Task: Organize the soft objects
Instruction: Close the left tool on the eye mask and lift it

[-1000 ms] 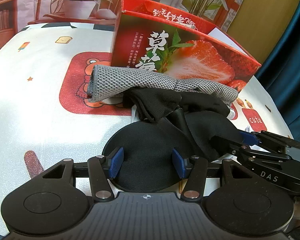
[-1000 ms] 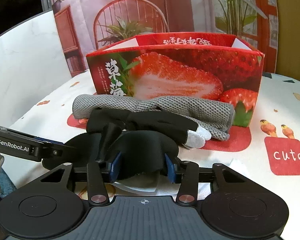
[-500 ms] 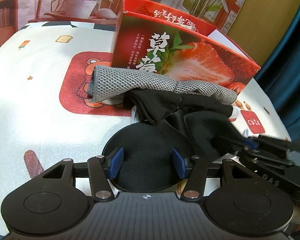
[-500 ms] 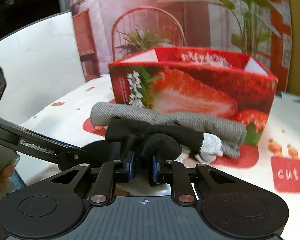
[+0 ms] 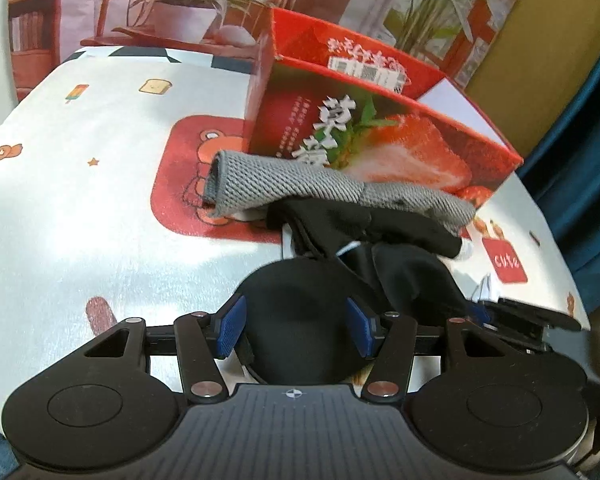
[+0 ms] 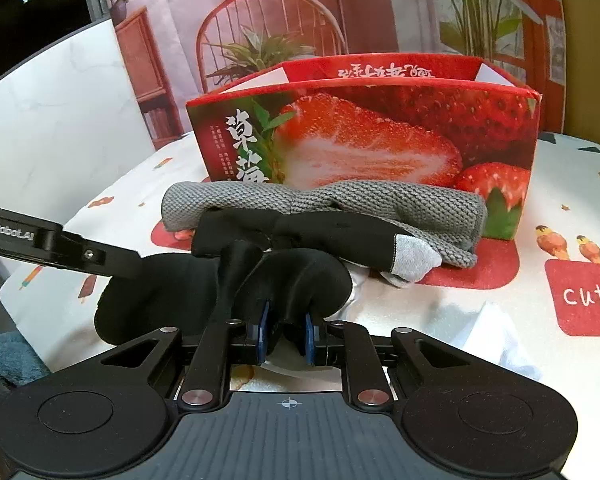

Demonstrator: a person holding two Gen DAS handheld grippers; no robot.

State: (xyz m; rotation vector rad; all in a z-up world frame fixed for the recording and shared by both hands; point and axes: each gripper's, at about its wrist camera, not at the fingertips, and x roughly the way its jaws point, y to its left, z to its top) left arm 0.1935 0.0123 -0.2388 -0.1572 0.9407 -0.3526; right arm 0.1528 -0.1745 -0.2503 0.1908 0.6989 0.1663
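A black soft mask (image 5: 300, 320) with two rounded cups lies at the table's near edge. My left gripper (image 5: 296, 326) is shut on the left cup, whose fabric fills the gap between the blue pads. My right gripper (image 6: 286, 334) is shut on a pinched fold of the right cup (image 6: 300, 284). The left gripper's arm (image 6: 80, 252) reaches in from the left in the right wrist view. Behind the mask lie a black glove (image 6: 340, 228) with a grey fingertip and a rolled grey knitted cloth (image 6: 380, 200). The red strawberry box (image 6: 380, 132) stands open-topped behind them.
The patterned tablecloth (image 5: 80, 200) covers the table. White fabric (image 6: 492, 336) lies at the near right edge, and more white shows under the mask. Potted plants and a chair stand behind the table, and a dark blue curtain (image 5: 580, 160) hangs to the right.
My right gripper's jaws have shut on the fold of the black mask and bunched it up. My left gripper has stayed in place with the same gap.
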